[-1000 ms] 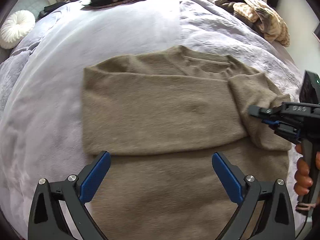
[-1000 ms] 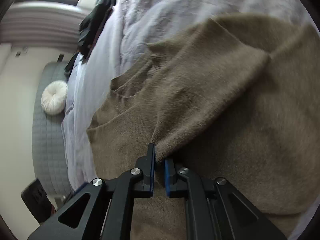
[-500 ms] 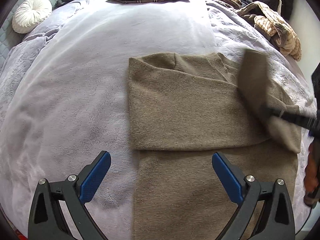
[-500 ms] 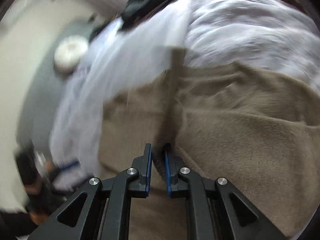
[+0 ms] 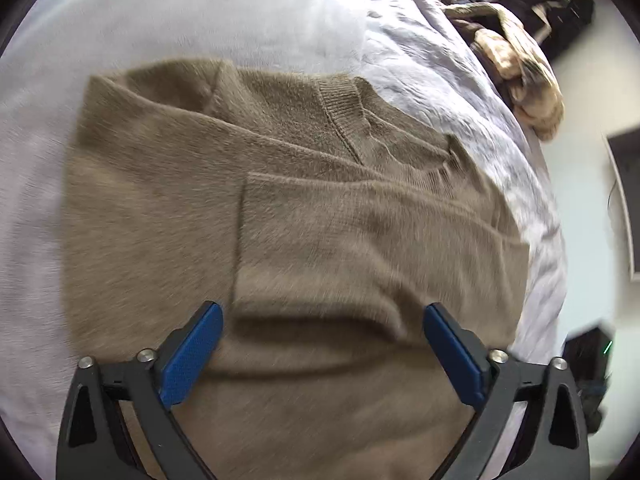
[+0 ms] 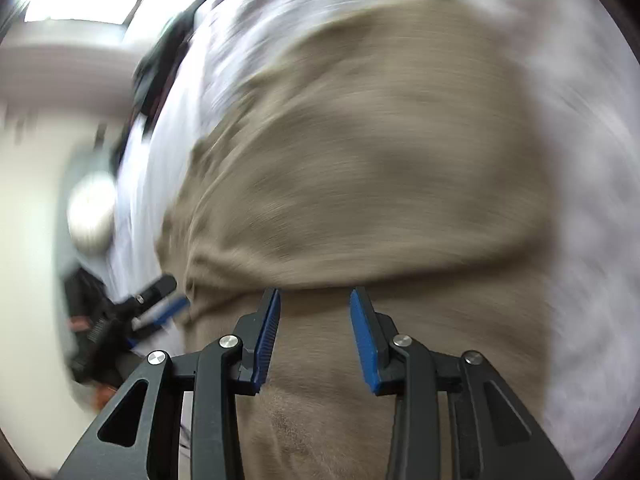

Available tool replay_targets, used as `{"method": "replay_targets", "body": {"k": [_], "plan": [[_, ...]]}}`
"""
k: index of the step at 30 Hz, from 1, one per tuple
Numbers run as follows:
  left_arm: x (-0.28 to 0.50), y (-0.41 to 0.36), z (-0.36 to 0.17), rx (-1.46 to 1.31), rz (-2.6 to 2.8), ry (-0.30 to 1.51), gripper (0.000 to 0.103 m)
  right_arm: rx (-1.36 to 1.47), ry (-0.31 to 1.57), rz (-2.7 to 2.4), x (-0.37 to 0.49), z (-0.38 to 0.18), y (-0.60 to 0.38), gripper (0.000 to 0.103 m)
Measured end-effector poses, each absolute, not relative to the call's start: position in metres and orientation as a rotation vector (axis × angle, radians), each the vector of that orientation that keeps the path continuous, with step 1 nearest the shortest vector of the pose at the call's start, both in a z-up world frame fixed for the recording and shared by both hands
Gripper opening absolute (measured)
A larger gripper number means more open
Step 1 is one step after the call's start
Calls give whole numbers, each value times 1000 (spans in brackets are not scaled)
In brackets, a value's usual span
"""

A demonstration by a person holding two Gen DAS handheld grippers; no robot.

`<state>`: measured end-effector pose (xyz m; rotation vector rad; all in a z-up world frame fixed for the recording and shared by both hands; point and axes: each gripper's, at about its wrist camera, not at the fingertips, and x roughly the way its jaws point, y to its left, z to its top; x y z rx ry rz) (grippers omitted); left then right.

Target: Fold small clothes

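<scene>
A tan fuzzy sweater [image 5: 280,208] lies flat on a pale lilac bed cover [image 5: 224,20], both sleeves folded across its chest, neckline at the far side. My left gripper [image 5: 322,344] is open wide and empty, just above the sweater's lower half. In the right wrist view the sweater [image 6: 380,168] is motion-blurred. My right gripper [image 6: 316,336] is open and empty, right at the folded sleeve's edge. The left gripper also shows in the right wrist view [image 6: 160,300] at the left.
A brown and cream garment pile [image 5: 516,52] lies at the bed's far right corner. A dark garment [image 6: 160,60] lies on the bed's far end. A round white cushion [image 6: 90,212] sits beside the bed. The bed's right edge [image 5: 548,240] runs close to the sweater.
My right gripper carried the right sleeve across the chest, laid it down and opened. My left gripper moved closer over the sweater, staying open.
</scene>
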<state>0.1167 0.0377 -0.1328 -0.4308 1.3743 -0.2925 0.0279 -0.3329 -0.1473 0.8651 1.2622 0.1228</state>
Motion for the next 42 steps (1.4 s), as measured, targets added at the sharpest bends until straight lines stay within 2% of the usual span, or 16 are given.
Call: {"method": "replay_targets", "body": {"k": [1,3,4,5,6,8,13,15,17,19,26,30,31,32,38,42], "plan": [[121,36,-136,-447,-278,1380,85,966,1230,71,18,-154,-350,41],[125,37,-136,-474,-264,1367,63,1092,1172,10,7,-162,-371,41],[127,38,-136,-495,-281,1356,33,1169,1123,-35,2,-168,-381,41],[129,39,-135,-510,-299,1354,17,1212,1085,-62,2,-172,-383,41],[128,40,-132,-522,-306,1340,17,1240,1047,-97,3,-175,-384,41],[122,41,-117,-484,-320,1280,17,1260,978,-142,5,-171,-390,6],[99,34,-118,-315,-319,1273,18,1045,1028,-77,26,-147,-392,6],[94,34,-130,-261,-283,1310,24,963,1128,-85,33,-160,-395,6],[90,38,-128,-198,-220,1286,55,936,1188,-42,38,-169,-394,8],[87,46,-116,-108,-143,1238,68,879,1215,-13,38,-157,-394,15],[94,73,-107,-121,-154,1243,68,692,1120,9,43,-113,-399,46],[102,72,-121,-196,-196,1308,68,775,1184,-15,62,-144,-418,46],[104,71,-128,-233,-206,1335,68,806,1216,1,67,-154,-415,39],[105,68,-130,-265,-227,1345,67,813,1245,28,73,-159,-409,15],[97,48,-126,125,-33,1257,67,482,1274,-32,78,-144,-389,14],[87,79,-121,72,2,1285,67,547,1271,-73,72,-141,-396,20]]}}
